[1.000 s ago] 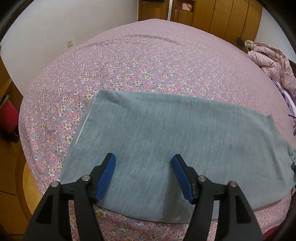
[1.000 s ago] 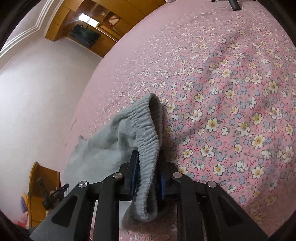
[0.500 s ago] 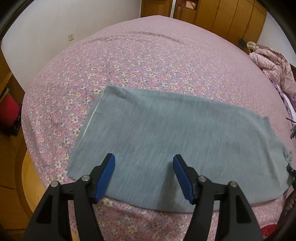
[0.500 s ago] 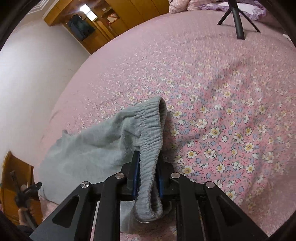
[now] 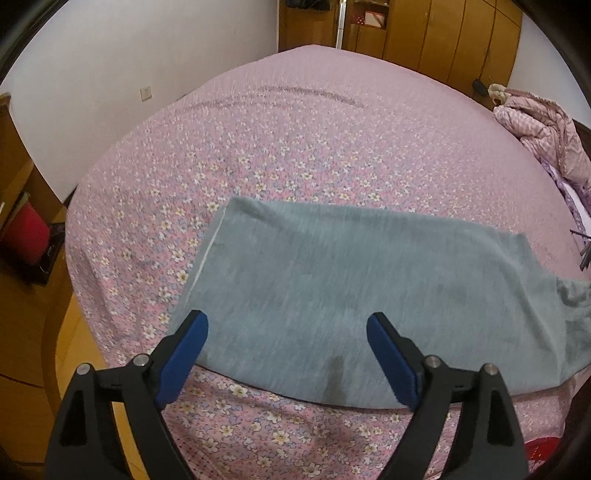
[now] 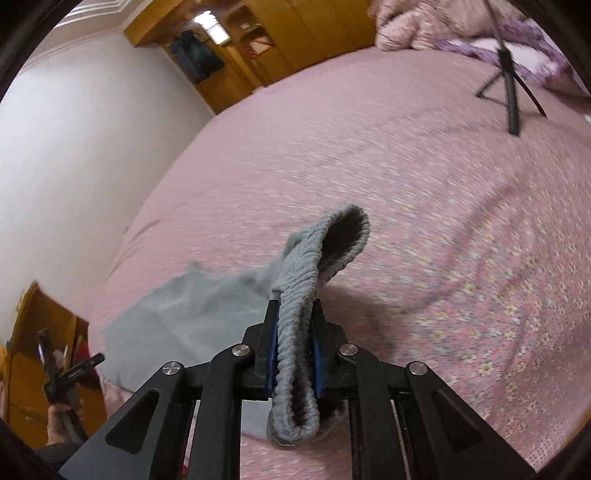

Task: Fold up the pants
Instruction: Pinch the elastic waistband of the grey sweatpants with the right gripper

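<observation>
Grey pants [image 5: 351,280] lie folded lengthwise on the pink flowered bed [image 5: 295,129], leg hems at the left, waist end off to the right. My left gripper [image 5: 288,343] hovers open above the near edge of the pants, its blue pads [image 5: 184,354] wide apart and holding nothing. In the right wrist view my right gripper [image 6: 293,347] is shut on the ribbed elastic waistband [image 6: 325,254], which is lifted off the bed and loops forward; the rest of the pants [image 6: 184,314] trail down to the left.
A black tripod [image 6: 511,85] stands on the bed at the far right. A pink quilted bundle [image 5: 543,136] lies at the bed's far right corner. Wooden wardrobes [image 5: 424,33] line the back wall. A red object [image 5: 27,236] sits by the floor at the left.
My right gripper has lifted the waistband higher off the bed and tilted up. My left gripper has drawn back toward the near edge of the pants, still open.
</observation>
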### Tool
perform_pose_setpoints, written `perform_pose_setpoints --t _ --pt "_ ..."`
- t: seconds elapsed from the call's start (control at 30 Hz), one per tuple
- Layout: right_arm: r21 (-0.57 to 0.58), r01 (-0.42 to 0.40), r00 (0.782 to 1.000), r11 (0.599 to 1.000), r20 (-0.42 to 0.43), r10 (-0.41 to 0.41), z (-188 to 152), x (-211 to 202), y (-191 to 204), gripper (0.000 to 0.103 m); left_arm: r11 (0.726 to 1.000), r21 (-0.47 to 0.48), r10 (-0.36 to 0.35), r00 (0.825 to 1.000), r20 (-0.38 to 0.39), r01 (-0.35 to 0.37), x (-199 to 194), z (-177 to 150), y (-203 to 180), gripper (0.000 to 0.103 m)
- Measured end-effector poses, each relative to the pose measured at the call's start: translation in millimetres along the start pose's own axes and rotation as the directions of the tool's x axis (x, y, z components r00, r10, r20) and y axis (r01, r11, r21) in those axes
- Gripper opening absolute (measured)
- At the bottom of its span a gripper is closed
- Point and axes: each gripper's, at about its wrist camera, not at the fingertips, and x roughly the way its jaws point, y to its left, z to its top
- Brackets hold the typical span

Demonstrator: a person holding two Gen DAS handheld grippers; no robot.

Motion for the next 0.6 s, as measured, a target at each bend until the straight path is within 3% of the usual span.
perform_pose_setpoints --t 0.6 --pt "-0.092 -0.010 0.998 0.996 -0.067 0.004 4.0 27.1 91.0 0.016 0.995 -0.010 -0.098 0.995 -0.013 0.098 -10.9 -5.0 9.8 0.091"
